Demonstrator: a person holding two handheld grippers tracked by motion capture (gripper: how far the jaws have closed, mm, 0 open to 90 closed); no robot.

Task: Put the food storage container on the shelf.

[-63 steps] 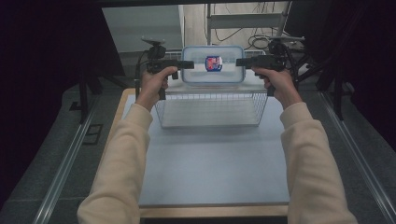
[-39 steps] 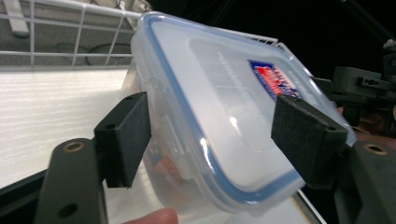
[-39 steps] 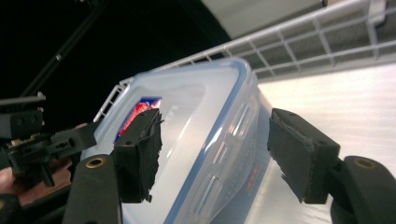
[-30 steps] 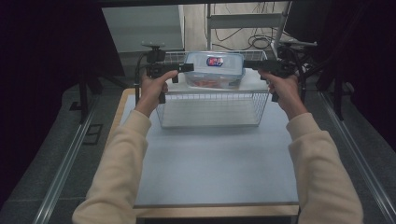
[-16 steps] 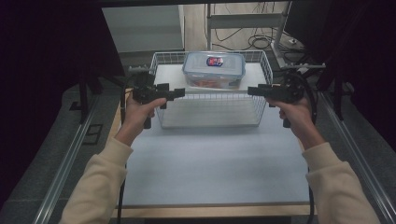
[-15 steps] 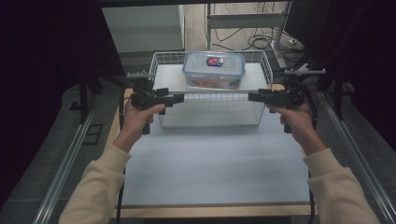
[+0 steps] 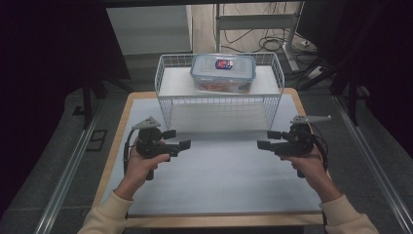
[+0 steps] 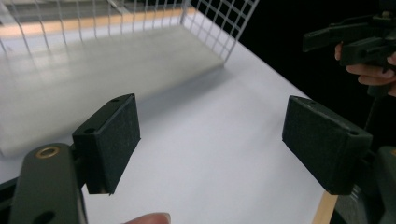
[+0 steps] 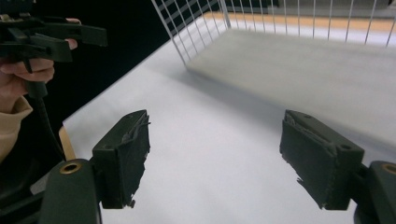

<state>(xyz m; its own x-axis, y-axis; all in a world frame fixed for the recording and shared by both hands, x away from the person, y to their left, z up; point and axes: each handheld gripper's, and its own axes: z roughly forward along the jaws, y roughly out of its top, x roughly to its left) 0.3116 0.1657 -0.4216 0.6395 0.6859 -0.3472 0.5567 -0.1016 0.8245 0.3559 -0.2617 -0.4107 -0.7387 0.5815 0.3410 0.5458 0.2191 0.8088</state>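
Sitting in the wire basket [image 7: 219, 105] at the table's far edge, the lidded container [image 7: 223, 73] lies long-axis crosswise, well ahead and equally distant from left gripper [image 7: 179, 140] and right gripper [image 7: 267, 140], both wide open and empty.

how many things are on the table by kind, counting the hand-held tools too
wire basket: 1
lidded plastic container, inside the basket: 1
hand-held tools, both open and empty: 2 (left tool, right tool)
total: 4
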